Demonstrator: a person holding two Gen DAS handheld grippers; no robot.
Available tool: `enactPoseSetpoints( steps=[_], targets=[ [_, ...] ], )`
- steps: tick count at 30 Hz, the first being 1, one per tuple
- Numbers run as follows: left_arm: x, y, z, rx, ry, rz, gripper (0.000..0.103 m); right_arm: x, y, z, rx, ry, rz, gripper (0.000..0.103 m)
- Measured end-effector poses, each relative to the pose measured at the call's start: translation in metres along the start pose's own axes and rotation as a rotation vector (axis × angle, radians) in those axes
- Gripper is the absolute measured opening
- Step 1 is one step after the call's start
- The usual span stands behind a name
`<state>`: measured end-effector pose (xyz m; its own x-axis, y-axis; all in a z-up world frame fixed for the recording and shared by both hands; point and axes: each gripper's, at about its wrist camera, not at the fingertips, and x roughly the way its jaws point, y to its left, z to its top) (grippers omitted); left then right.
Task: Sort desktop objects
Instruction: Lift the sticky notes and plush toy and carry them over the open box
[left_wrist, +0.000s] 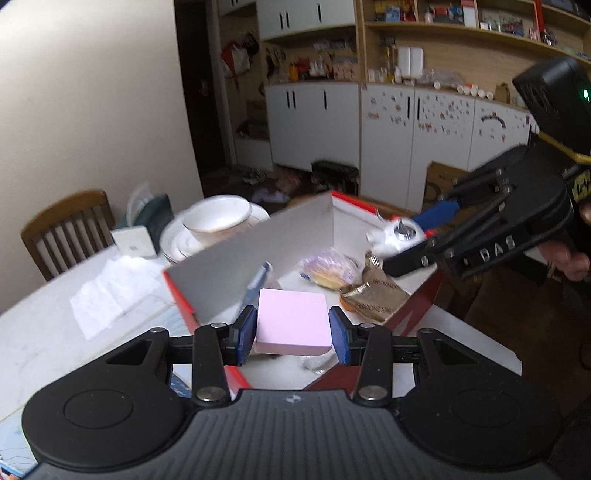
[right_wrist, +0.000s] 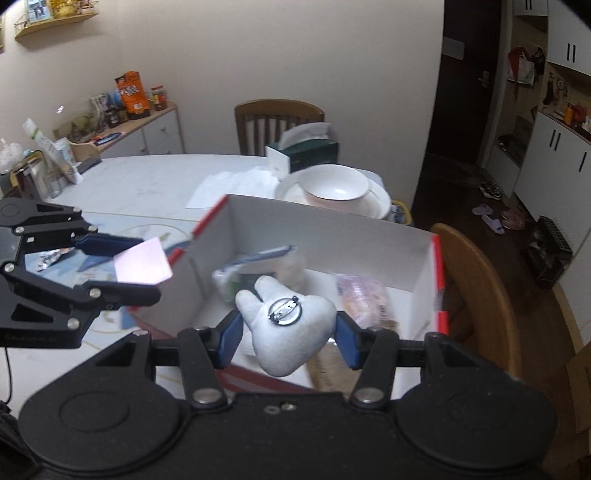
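Over the open cardboard box (right_wrist: 325, 236) near the table's (right_wrist: 147, 181) right-hand edge, both tongs are carrying something. The left tongs (left_wrist: 292, 326) are closed on a flat pink pad (left_wrist: 291, 321), pinched by its two side edges and held above the box's near corner, beside a blue pen (left_wrist: 255, 282) leaning on the inner wall. The right tongs (right_wrist: 288, 334) are closed on a white plush brooch (right_wrist: 286, 326), pin side up, above the box's near wall. Wrapped snacks (left_wrist: 332, 271) and a gold packet (left_wrist: 373, 299) already lie on the box floor. To finish this step well, each item should probably be carried fully past the rim and lowered before letting go, so neither catches the wall or tips outside. Releasing one at a time would likely keep the two tongs from colliding.
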<state>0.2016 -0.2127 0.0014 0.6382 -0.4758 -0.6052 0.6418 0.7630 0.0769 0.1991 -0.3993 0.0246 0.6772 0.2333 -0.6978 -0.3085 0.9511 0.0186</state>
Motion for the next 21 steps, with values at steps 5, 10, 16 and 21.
enactPoseSetpoints(
  steps=[5,10,16,21],
  targets=[
    [0.026,0.001,0.003,-0.018,0.092,-0.016,0.041,0.016,-0.018,0.003,-0.002,0.027,-0.005,0.053],
    [0.051,0.004,0.009,-0.014,0.176,-0.020,0.041,0.036,-0.026,0.011,-0.024,0.050,0.003,0.053],
    [0.083,0.014,0.013,-0.038,0.282,-0.013,0.041,0.071,-0.027,0.024,-0.055,0.089,0.004,0.053],
    [0.101,0.014,0.015,0.006,0.348,-0.002,0.041,0.106,-0.018,0.031,-0.119,0.165,-0.015,0.053]
  ],
)
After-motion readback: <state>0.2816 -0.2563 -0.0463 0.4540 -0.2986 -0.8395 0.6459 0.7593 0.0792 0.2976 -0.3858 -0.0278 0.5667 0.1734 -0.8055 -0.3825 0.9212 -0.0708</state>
